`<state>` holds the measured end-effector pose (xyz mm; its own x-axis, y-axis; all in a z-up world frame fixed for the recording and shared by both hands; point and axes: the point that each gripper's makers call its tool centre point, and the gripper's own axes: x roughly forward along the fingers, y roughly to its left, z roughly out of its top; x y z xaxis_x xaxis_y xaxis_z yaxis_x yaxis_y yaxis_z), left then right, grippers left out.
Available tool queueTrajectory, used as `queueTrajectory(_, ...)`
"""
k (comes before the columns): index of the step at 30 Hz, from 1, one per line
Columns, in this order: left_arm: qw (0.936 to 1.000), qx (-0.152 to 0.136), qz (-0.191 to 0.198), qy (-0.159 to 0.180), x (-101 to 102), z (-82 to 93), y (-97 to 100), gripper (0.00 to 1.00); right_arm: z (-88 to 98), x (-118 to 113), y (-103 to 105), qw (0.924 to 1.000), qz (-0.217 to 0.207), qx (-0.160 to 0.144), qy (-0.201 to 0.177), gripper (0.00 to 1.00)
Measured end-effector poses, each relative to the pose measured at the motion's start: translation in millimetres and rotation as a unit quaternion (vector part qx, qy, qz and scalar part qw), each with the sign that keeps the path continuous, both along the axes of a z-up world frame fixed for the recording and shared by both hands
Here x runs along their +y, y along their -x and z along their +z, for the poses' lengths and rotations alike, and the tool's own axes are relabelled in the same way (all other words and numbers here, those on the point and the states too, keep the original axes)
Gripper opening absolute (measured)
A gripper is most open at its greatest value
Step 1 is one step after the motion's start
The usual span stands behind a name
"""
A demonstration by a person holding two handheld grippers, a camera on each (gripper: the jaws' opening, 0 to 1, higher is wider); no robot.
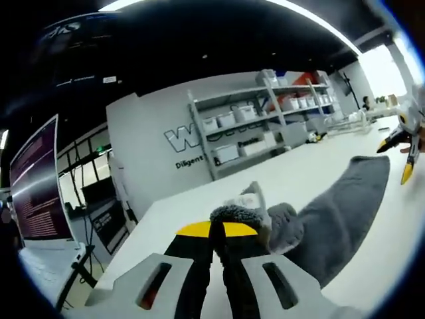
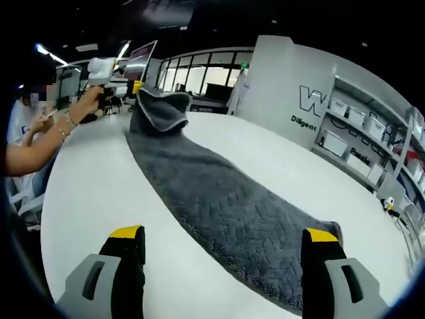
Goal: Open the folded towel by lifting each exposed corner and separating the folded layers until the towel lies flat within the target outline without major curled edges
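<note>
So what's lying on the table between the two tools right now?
The grey towel spans it: the left tool pinches its far end, and it runs to the open right tool, in the right gripper view.

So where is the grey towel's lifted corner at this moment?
In the left gripper view the grey terry towel's corner sits pinched in the left gripper. In the right gripper view it rises at the far end of the white table, left of the open right gripper.

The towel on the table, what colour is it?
Dark grey towel; clearest in the right gripper view.
</note>
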<state>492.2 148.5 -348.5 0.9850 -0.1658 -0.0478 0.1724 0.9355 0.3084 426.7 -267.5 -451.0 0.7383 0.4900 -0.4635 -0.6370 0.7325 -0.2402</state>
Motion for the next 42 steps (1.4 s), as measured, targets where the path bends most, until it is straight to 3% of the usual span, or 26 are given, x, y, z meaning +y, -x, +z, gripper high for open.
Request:
queueTrajectory(11, 0.9989, 0.021, 0.040, 0.012, 41, -23.3, 2.0, 0.03, -3.1, 1, 2, 1.0000, 0.001, 0.004, 0.007, 0.99)
queueTrajectory(19, 0.9960, 0.064, 0.060, 0.017, 66, -57.2, 2.8, 0.03, -7.5, 2, 3, 0.9999, 0.002, 0.014, 0.008, 0.99)
queueTrajectory(26, 0.9907, 0.112, 0.076, -0.010, 76, -81.4, 6.4, 0.03, -7.3, 3, 2, 0.9999, 0.004, 0.015, 0.007, 0.99)
queueTrajectory(35, 0.9830, 0.160, 0.090, -0.012, 85, -106.6, 10.4, 0.04, -10.4, 3, 2, 0.9997, 0.003, 0.019, 0.013, 0.99)
queueTrajectory(42, 0.9840, 0.154, 0.087, -0.023, 87, -102.6, 17.1, 0.11, -11.2, 3, 2, 0.9997, 0.003, 0.020, 0.016, 0.99)
